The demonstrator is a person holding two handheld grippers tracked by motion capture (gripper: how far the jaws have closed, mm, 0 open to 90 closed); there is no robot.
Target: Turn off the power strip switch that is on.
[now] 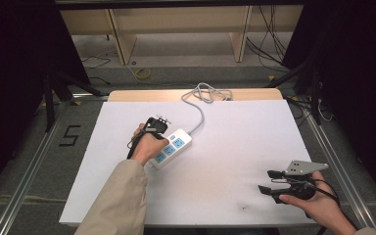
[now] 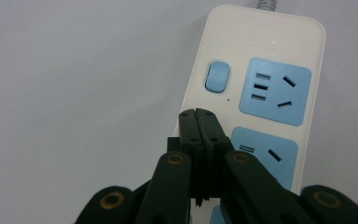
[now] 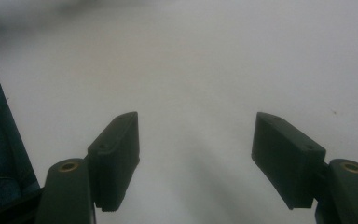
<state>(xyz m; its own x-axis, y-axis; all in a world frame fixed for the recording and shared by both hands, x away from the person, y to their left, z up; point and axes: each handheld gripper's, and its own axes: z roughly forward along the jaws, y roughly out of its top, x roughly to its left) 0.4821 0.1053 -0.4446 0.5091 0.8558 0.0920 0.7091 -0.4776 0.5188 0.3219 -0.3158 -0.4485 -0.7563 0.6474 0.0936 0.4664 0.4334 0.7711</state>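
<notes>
Left gripper view has my left gripper (image 2: 199,114) pinched together with nothing between, tips over the power strip (image 2: 256,93) mid-table just short of its blue switch (image 2: 216,76); right gripper (image 1: 268,181) idles spread, so a hard poke could skid the unbraced strip

1. White bench (image 1: 235,166) spread across the middle, a wooden strip along its far edge.
2. Pale wooden shelving (image 1: 176,29) standing on the floor beyond.
3. Black cables (image 1: 267,41) trailing at far right.
4. Black "5" mark (image 1: 70,135) lying on the floor, left.
</notes>
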